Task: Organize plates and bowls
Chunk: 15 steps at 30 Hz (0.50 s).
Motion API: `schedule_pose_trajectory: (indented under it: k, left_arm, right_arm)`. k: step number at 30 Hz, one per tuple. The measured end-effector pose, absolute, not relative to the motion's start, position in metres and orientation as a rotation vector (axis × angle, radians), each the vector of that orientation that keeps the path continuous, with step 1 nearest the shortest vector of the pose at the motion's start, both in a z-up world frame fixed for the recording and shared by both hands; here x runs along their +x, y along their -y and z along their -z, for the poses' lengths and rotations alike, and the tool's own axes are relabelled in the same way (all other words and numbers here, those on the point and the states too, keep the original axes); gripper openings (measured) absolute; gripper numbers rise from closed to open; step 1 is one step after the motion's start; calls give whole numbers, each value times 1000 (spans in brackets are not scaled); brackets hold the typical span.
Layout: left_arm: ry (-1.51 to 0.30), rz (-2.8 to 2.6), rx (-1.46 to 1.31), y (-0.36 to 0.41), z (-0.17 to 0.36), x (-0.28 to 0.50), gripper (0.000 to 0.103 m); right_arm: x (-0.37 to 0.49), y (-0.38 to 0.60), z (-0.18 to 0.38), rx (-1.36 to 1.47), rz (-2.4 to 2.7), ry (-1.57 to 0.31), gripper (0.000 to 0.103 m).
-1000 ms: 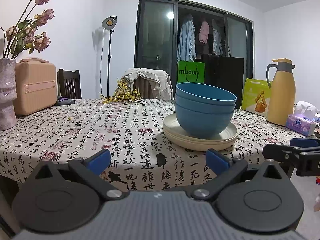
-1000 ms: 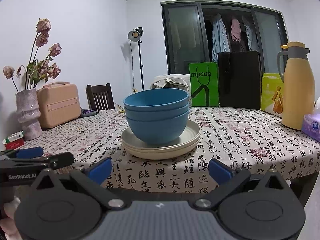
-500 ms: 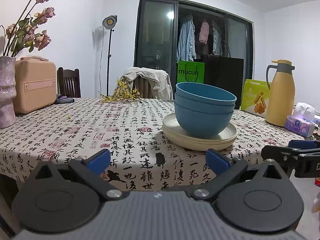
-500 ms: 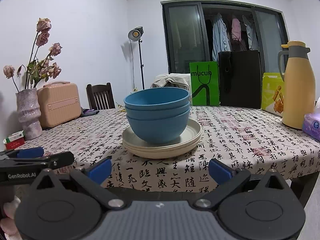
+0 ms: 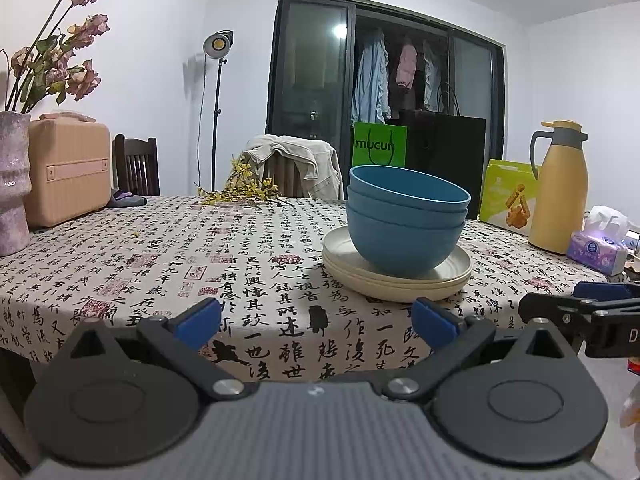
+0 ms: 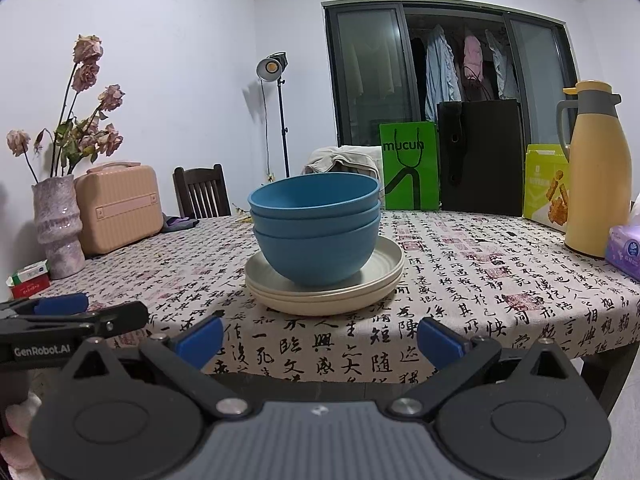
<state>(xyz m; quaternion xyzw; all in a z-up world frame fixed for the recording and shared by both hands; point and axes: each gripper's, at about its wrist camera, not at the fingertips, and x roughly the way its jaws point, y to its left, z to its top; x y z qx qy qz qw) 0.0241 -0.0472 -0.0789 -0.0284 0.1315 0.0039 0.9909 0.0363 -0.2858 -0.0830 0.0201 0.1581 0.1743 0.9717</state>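
Note:
Three nested blue bowls (image 5: 404, 224) (image 6: 316, 228) sit on a stack of cream plates (image 5: 400, 280) (image 6: 324, 292) near the front of the table. My left gripper (image 5: 316, 324) is open and empty, low at the table's front edge, left of the stack. My right gripper (image 6: 320, 338) is open and empty, at the front edge facing the stack. The right gripper shows side-on at the right of the left wrist view (image 5: 580, 308); the left gripper shows at the left of the right wrist view (image 6: 76, 316).
The table has a calligraphy-print cloth (image 5: 240, 272). A vase (image 6: 58, 224) and tan case (image 6: 120, 208) stand at the left. A yellow thermos (image 6: 596, 184), tissue pack (image 5: 596, 248), green box (image 5: 508, 196) and paper bags (image 6: 408, 168) stand at the back right. Chairs stand behind the table.
Both grippers have drifted slightly; the view of the stack is nearly the same. Jaws stay open and nothing was picked up.

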Motion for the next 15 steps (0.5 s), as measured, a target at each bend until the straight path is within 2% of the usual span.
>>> schedule_pose_trajectory:
  k: [15]
  left_arm:
    - [-256,-8,-60,48,78,23,103]
  right_arm:
    - [36,286,83,41,-352,-320,103]
